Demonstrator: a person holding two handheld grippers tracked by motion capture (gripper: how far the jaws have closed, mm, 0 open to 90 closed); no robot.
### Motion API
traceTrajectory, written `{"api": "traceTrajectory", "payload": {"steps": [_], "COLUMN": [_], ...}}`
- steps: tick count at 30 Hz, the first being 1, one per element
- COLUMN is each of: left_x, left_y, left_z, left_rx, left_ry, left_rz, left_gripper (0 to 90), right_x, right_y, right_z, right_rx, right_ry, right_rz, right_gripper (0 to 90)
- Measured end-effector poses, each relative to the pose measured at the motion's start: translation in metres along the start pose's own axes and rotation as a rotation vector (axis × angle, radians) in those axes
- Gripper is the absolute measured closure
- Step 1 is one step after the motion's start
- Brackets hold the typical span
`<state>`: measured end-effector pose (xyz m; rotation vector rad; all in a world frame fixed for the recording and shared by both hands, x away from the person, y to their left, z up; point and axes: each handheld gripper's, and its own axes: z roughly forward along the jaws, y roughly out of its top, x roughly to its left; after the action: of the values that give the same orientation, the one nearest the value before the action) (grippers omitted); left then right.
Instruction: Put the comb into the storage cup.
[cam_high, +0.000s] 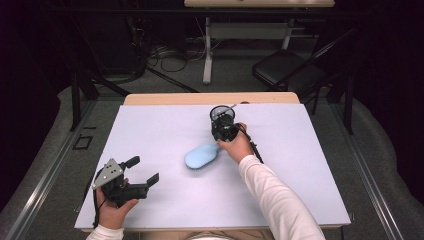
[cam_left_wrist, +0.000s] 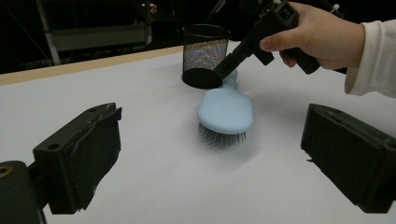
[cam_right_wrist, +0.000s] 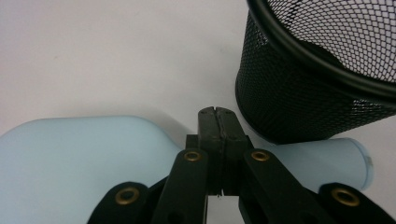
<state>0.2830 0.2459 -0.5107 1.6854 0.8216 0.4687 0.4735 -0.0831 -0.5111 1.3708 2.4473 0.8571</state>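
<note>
your right claw (cam_right_wrist: 218, 113) is pressed together, tips down at the handle of the blue hairbrush (cam_high: 200, 156), pinching nothing. the brush lies bristles-down near the middle of the worktop (cam_high: 150, 130), handle end just beside the black mesh cup (cam_high: 222, 116) toward the far edge. your left claw (cam_high: 146, 170) sits spread near the front left corner.

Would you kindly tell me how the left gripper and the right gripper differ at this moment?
The left gripper has its jaws spread wide with nothing between them, while the right gripper has its jaws shut together. The left gripper sits near the table's front edge, far from the blue hairbrush; the right gripper's tips are down over the brush's handle, beside the black mesh cup. Both are hand-held and black.
</note>
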Motion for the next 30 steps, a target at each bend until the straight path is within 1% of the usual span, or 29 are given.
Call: {"api": "traceTrajectory", "payload": {"steps": [2,4,5,8,9,11,12,14,17,18,20,25,27,28,30], "left_x": [0.000,0.001,0.001,0.001,0.001,0.000,0.000,0.000,0.001,0.001,0.001,0.001,0.001,0.001,0.001], "left_y": [0.000,0.000,0.000,0.000,0.000,0.000,0.000,0.000,0.000,0.000,0.000,0.000,0.000,0.000,0.000], "left_z": [0.000,0.000,0.000,0.000,0.000,0.000,0.000,0.000,-0.001,-0.001,-0.001,-0.001,-0.001,-0.001,-0.001], "left_rx": [0.002,0.002,0.003,0.004,0.004,0.002,0.002,-0.001,-0.001,0.000,0.000,-0.001,-0.001,-0.001,-0.002], "left_ry": [-0.001,-0.003,-0.002,-0.001,-0.001,-0.001,-0.001,-0.002,0.000,0.001,0.004,0.003,0.003,0.003,0.004], "left_rz": [0.000,0.000,0.000,0.001,0.000,0.001,0.000,0.000,0.001,-0.001,-0.003,-0.001,0.000,0.001,0.000], "left_gripper": [4.9,5.0,5.0,5.1,5.1,5.1,5.1,5.1,5.1,5.1,5.1,5.2,5.3,5.3,5.3], "right_x": [0.001,0.001,0.000,0.001,0.001,0.002,0.002,0.002,0.003,0.003,0.005,0.007,0.008,0.007,0.007], "right_y": [-0.002,-0.002,-0.003,-0.004,-0.004,-0.005,-0.005,-0.005,-0.006,-0.005,-0.006,-0.007,-0.007,-0.008,-0.008], "right_z": [0.005,0.006,0.007,0.011,0.011,0.013,0.013,0.012,0.014,0.013,0.015,0.015,0.015,0.015,0.015], "right_rx": [0.007,0.013,0.011,-0.002,0.020,-0.001,-0.002,0.016,-0.002,0.012,-0.002,0.010,0.017,0.004,0.005], "right_ry": [-0.005,-0.009,-0.010,-0.017,-0.022,-0.024,-0.026,-0.032,-0.033,-0.036,-0.038,-0.029,-0.026,-0.026,-0.023], "right_rz": [-0.001,0.003,-0.007,-0.011,-0.017,-0.016,-0.017,-0.023,-0.025,-0.029,-0.032,-0.043,-0.033,-0.044,-0.047], "right_gripper": [90.0,90.0,90.0,90.0,90.0,90.0,90.0,90.0,90.0,90.0,90.0,90.0,90.0,90.0,90.0]}}
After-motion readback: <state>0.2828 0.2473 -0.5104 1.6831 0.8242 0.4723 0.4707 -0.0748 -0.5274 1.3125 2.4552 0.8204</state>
